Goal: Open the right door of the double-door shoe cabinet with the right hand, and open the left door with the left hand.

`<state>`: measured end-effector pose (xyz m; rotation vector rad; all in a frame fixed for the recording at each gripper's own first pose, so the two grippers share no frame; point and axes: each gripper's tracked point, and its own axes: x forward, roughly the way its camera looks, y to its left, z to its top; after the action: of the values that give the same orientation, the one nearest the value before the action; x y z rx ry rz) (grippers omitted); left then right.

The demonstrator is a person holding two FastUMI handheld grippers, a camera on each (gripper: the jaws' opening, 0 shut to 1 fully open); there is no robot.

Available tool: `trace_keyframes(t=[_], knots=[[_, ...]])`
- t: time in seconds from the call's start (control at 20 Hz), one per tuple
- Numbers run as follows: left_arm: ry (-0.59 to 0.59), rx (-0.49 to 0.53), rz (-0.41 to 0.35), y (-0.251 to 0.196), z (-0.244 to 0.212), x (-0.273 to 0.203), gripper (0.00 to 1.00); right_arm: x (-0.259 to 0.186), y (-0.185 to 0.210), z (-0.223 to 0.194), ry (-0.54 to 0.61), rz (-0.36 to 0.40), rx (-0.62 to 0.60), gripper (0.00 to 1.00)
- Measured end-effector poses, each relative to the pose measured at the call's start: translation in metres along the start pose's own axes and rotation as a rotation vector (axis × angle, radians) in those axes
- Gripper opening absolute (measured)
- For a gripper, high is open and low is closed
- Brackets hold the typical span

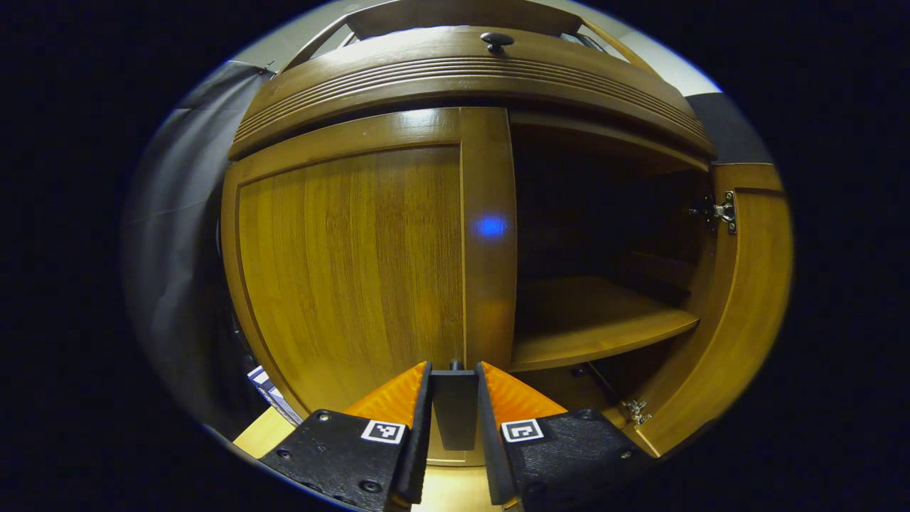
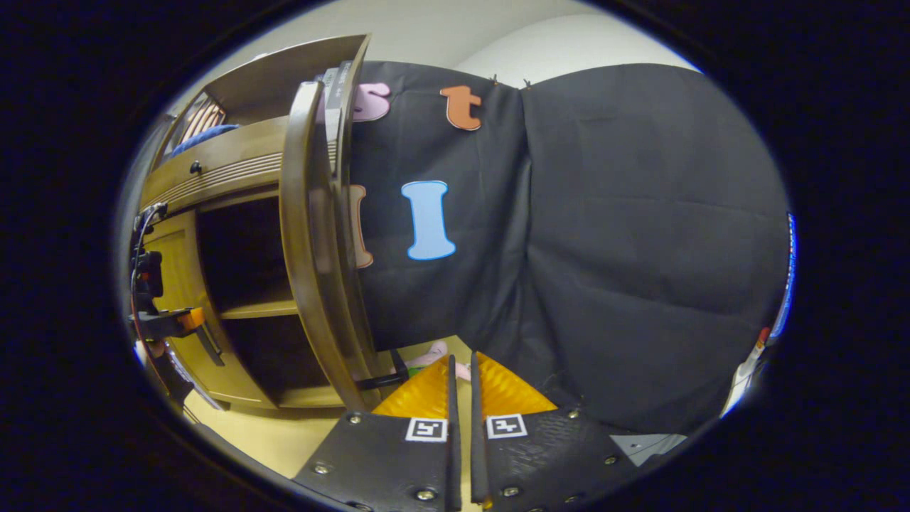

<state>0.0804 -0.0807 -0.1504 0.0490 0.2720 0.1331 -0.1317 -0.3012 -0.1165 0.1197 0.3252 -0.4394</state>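
A: Where is the shoe cabinet (image 1: 469, 78) now?

B: Straight ahead of my left gripper (image 1: 453, 370). Left door (image 1: 348, 263) closed, fingers clamp its dark handle (image 1: 455, 409). Right door (image 2: 313, 242) swung open, shelf (image 1: 590, 323) visible.

A: And the right gripper (image 2: 459, 366)?

B: Fingers nearly together, holding nothing, beside the right door.
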Motion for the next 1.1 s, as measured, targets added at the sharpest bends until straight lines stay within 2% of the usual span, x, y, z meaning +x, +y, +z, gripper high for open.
trace_keyframes(t=[0.35,0.5,0.55,0.8,0.85,0.95,1.1], knots=[[0.007,-0.023,-0.016,0.004,-0.003,-0.026,0.3,-0.011,0.0,-0.002,-0.001,0.025,0.008,0.06],[0.01,-0.031,-0.017,0.008,-0.006,-0.04,0.34,-0.019,0.0,-0.004,0.002,0.038,0.01,0.06],[0.01,-0.034,-0.017,0.009,-0.006,-0.045,0.32,-0.022,0.0,-0.005,0.003,0.042,0.01,0.06],[0.011,-0.043,-0.01,0.016,-0.009,-0.066,0.32,-0.039,0.004,-0.008,0.01,0.063,0.01,0.06],[0.012,-0.045,-0.009,0.018,-0.009,-0.07,0.34,-0.04,0.004,-0.009,0.013,0.068,0.007,0.06],[0.012,-0.05,-0.004,0.021,-0.01,-0.076,0.29,-0.047,0.007,-0.011,0.019,0.08,0.006,0.06],[0.011,-0.057,0.006,0.027,-0.012,-0.089,0.29,-0.051,0.013,-0.013,0.022,0.106,-0.003,0.06]])
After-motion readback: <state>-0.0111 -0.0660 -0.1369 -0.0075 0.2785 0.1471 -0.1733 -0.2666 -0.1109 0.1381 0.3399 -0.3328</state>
